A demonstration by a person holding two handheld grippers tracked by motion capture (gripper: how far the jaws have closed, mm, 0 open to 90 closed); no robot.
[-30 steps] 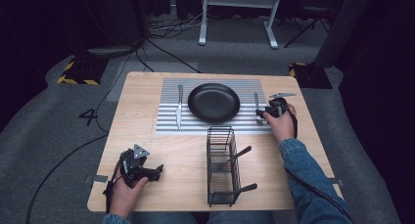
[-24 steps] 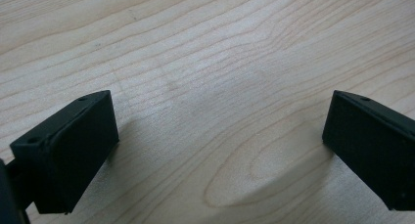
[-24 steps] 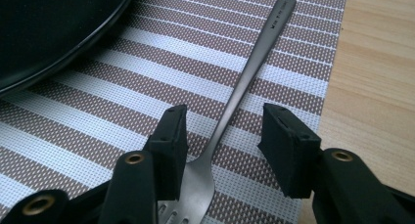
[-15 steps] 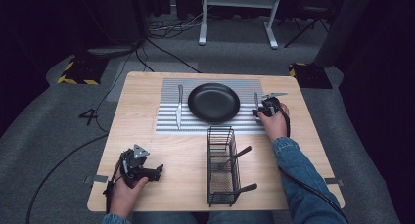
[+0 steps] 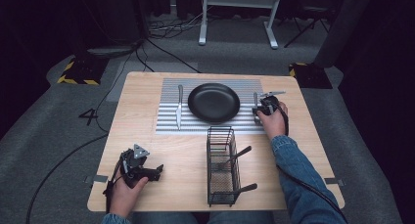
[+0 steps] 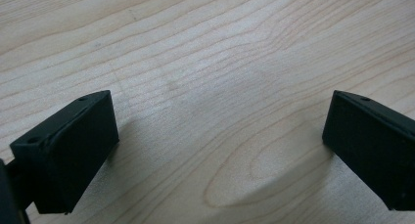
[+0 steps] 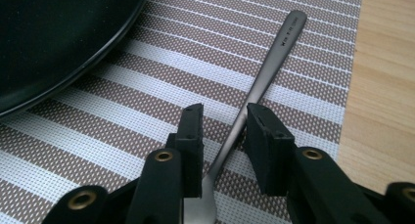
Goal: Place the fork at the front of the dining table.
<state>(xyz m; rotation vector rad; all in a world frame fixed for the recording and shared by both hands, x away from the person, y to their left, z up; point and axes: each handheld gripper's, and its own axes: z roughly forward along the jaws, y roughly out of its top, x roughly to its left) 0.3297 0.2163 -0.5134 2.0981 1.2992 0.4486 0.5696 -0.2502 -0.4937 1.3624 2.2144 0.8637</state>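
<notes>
right gripper [image 7: 222, 123] over the striped placemat [image 7: 303, 67], just right of the black plate [image 5: 214, 102]: its jaws have just been closing and now flank the neck of a spoon [image 7: 264, 77] lying flat, not yet clearly pinching it, so a pickup appears imminent. left gripper [image 6: 220, 136] rests spread wide on the bare table [image 6: 195, 48], holding nothing.

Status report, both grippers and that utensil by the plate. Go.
Right gripper fingers just closing around the utensil on the striped mat, gap left. Left gripper open, idle over bare table. Plate alongside, nothing blocking.
</notes>
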